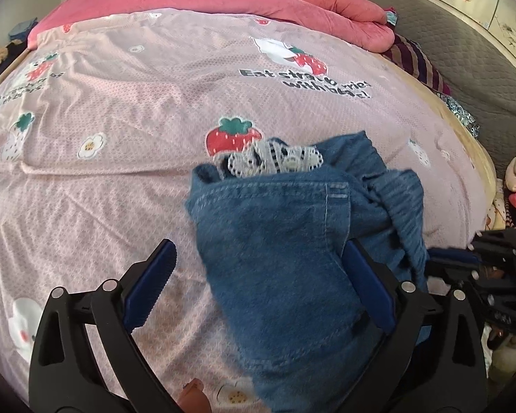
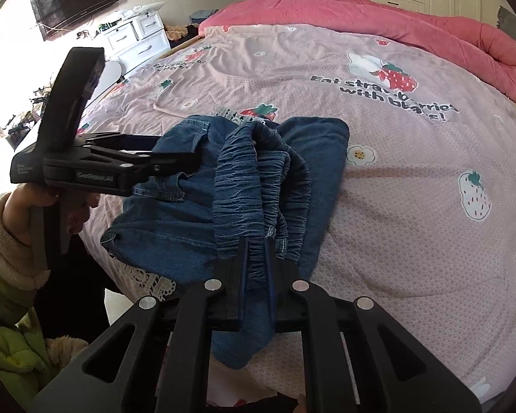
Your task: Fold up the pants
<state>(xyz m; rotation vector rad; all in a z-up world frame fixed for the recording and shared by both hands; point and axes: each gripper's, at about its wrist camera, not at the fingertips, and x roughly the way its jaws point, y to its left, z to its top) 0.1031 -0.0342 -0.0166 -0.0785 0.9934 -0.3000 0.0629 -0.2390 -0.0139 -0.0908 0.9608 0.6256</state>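
On the bed (image 2: 412,158), near its front edge, we keep the denim pants (image 2: 175,220) bunched in a loose heap. Our right hand-held gripper (image 2: 256,265) is clamped on the elastic waistband (image 2: 258,192), likely to lift and straighten it. Our left hand-held gripper (image 1: 258,268) stands apart, straddling the pocket panel (image 1: 275,227) without gripping, ready to take a second hold.

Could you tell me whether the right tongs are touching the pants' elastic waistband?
Touching: the right wrist view shows the right tongs shut on the gathered waistband of the pants.
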